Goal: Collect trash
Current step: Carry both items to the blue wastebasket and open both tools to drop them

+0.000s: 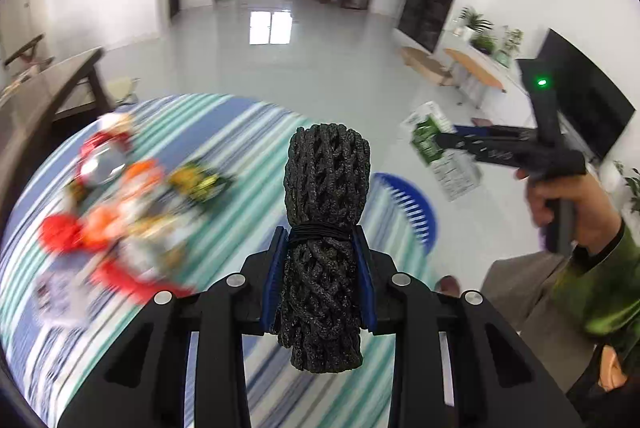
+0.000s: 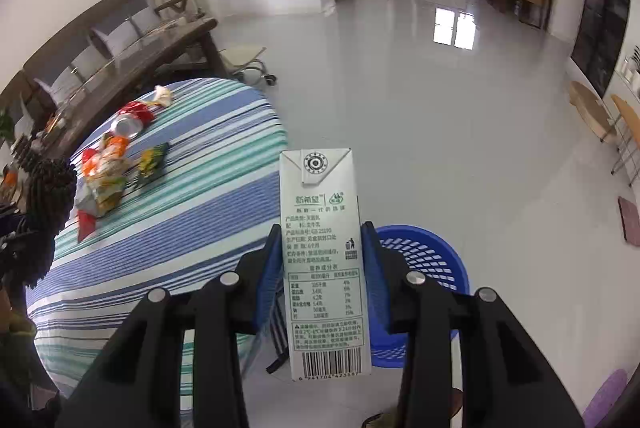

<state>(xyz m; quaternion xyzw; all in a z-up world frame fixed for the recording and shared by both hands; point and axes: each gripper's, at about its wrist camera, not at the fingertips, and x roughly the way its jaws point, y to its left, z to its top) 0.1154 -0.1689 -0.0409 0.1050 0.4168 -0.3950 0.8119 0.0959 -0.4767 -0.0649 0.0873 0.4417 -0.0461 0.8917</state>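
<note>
- The carrying step is judged to be in hand: both pieces are gripped and clear of the striped tabletop (image 2: 192, 228).
- The left gripper (image 1: 322, 260) is clamped tight on a black foam net (image 1: 324, 228), held upright between its fingers (image 1: 278, 260).
- The right gripper (image 2: 322, 268) is closed on a milk carton (image 2: 324, 268), pressed at both sides.
- The blue basket (image 2: 432, 260) is seen just behind the right fingers, low on the floor.
- More wrappers (image 2: 108, 176), blurred in the left view, perhaps five or so, are left on the tabletop.
- Next, each piece must be brought over the basket rim and released.

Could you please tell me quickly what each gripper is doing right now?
Left gripper: closed on the black foam net.
Right gripper: closed on the milk carton.
</note>
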